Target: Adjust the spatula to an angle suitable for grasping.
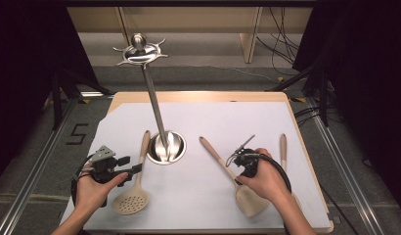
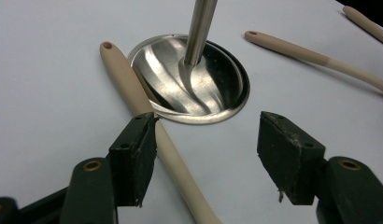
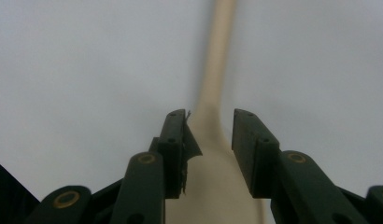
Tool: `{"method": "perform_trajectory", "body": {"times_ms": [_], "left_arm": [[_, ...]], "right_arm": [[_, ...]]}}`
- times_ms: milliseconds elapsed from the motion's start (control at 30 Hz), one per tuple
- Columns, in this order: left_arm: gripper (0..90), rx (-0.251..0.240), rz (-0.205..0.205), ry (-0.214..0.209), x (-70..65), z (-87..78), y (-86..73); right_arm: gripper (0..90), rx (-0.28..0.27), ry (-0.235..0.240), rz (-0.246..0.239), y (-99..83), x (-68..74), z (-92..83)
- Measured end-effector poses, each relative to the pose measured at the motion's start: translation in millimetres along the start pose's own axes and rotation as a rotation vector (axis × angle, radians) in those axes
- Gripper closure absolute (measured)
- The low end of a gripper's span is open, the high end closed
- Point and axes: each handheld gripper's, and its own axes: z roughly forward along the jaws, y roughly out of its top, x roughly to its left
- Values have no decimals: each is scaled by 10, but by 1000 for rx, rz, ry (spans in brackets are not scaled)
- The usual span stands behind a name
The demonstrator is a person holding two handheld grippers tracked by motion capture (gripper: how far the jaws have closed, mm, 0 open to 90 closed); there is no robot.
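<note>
Spatula [image 3: 213,154] neck between right gripper [image 3: 209,140] jaws — gaps either side

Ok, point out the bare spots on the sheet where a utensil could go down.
Free: the far strip beyond the stand base, and the near middle between the slotted spoon and the spatula. Crowded: right side, where the spatula and another utensil lie beside the right tongs.

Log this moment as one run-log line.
left gripper: open, jaws astride slotted spoon handle | right gripper: open over spatula neck | utensil stand: hooks empty | third utensil: untouched
</note>
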Motion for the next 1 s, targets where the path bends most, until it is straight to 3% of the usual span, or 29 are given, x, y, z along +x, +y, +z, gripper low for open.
{"method": "perform_trajectory", "body": {"times_ms": [133,200,233,300,467,567,633,667,767,833,900,1000], "left_arm": [[369,2,-6,-1,16,-14,1],[369,-5,-5,7,11,-22,9],[369,0,-2,9,11,-23,13],[369,-1,-2,10,11,-20,14],[369,-2,7,2,-2,-4,18],[368,-6,8,4,-18,-18,13],[368,-7,7,6,-19,-20,13],[368,-7,7,7,-16,-21,14],[368,-10,2,3,-10,-17,11],[368,-9,2,2,-11,-17,10],[368,-8,5,2,-10,-17,11],[368,-4,7,5,-15,-17,12]], "right_arm": [[653,23,19,-29,188,97,95],[652,43,-2,-40,266,115,152],[651,44,-19,-55,278,106,167],[654,47,-40,-40,302,100,160],[640,35,-52,-33,360,13,186],[638,64,-25,-27,399,23,272],[640,63,-26,-48,401,17,286],[647,87,-31,-27,426,39,325],[655,88,-40,-45,432,26,361],[702,107,-34,-20,447,38,403],[713,117,-35,-24,452,31,411],[764,122,-47,21,457,41,418]]}}
